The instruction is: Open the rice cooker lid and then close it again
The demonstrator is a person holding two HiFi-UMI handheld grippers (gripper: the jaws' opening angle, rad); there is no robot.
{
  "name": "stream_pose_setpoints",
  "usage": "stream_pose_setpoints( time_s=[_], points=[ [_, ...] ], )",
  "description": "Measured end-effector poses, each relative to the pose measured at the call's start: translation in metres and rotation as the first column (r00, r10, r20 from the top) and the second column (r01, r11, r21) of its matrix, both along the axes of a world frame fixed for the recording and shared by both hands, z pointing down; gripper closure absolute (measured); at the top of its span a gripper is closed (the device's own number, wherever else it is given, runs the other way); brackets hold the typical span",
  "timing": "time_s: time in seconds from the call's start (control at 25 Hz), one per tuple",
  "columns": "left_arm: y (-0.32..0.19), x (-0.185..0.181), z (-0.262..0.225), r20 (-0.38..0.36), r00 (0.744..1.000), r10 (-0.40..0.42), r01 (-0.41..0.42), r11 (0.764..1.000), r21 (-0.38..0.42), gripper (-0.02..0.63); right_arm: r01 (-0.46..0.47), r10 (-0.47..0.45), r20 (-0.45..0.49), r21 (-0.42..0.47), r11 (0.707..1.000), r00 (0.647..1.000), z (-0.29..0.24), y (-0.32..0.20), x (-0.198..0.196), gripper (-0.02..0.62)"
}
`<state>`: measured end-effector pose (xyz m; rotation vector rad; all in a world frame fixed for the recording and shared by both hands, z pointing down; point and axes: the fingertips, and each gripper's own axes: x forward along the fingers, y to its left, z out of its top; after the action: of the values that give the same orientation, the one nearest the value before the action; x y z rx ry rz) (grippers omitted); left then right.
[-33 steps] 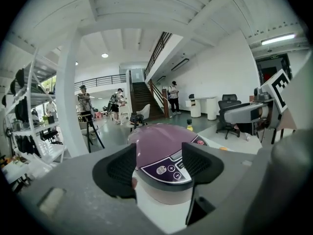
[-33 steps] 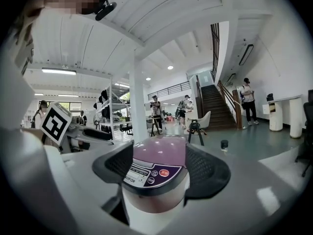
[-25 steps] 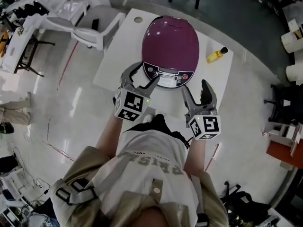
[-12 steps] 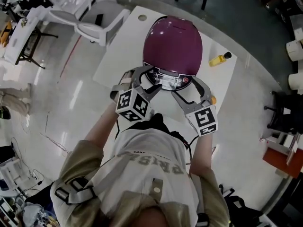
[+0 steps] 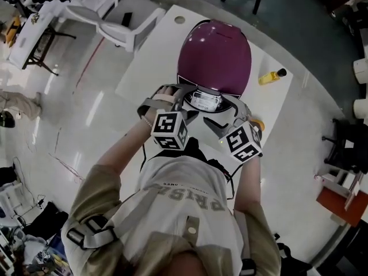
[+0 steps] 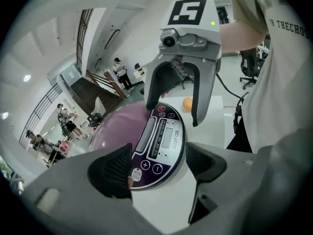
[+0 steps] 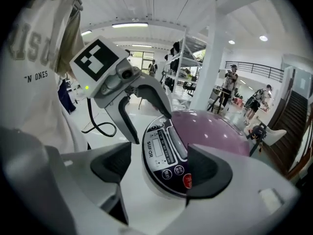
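Rice cooker (image 5: 214,68) sits upper centre on the white table (image 5: 150,62), lid (image 5: 215,39) down, inside hidden; my grippers cover part of its front panel (image 6: 164,138) from above. My left gripper (image 6: 159,165) has just been opening, wide about the panel's edge, not gripping. My right gripper (image 7: 159,168) is wide too. Bare tabletop lies left; a yellow bottle (image 5: 271,76) lies right.

Head view: steeply down from above the person (image 5: 184,206) onto the rice cooker (image 5: 214,53) on its table (image 5: 149,68). Both gripper views: low, close, facing the control panel (image 6: 161,141) from opposite sides. All three views share that panel.
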<state>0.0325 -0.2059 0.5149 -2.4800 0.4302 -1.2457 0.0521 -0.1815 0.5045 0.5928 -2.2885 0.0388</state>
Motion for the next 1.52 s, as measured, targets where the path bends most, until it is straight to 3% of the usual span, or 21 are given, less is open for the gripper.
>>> stream_pose_setpoints(
  time_s=[0.32,0.64,1.16,1.52],
  points=[
    [0.002,0.007,0.017,0.121,0.989,0.080,-0.081,0.997,0.002,0.219,0.107,-0.112,-0.101,-0.050,0.993,0.989,0.013,0.005,-0.009,0.239],
    [-0.001,0.008,0.026,0.212,0.972,0.106,-0.116,0.993,0.035,0.204,0.138,-0.149,-0.180,-0.072,0.988,0.972,0.025,0.005,-0.011,0.210],
    [-0.002,0.006,0.032,0.294,0.951,0.093,-0.128,0.986,0.102,0.202,0.147,-0.160,-0.256,-0.068,0.987,0.954,0.034,0.006,-0.011,0.202],
    [-0.001,0.008,0.034,0.312,0.945,0.092,-0.137,0.983,0.124,0.184,0.130,-0.153,-0.244,-0.106,0.986,0.958,0.032,0.007,-0.011,0.198]
  ],
)
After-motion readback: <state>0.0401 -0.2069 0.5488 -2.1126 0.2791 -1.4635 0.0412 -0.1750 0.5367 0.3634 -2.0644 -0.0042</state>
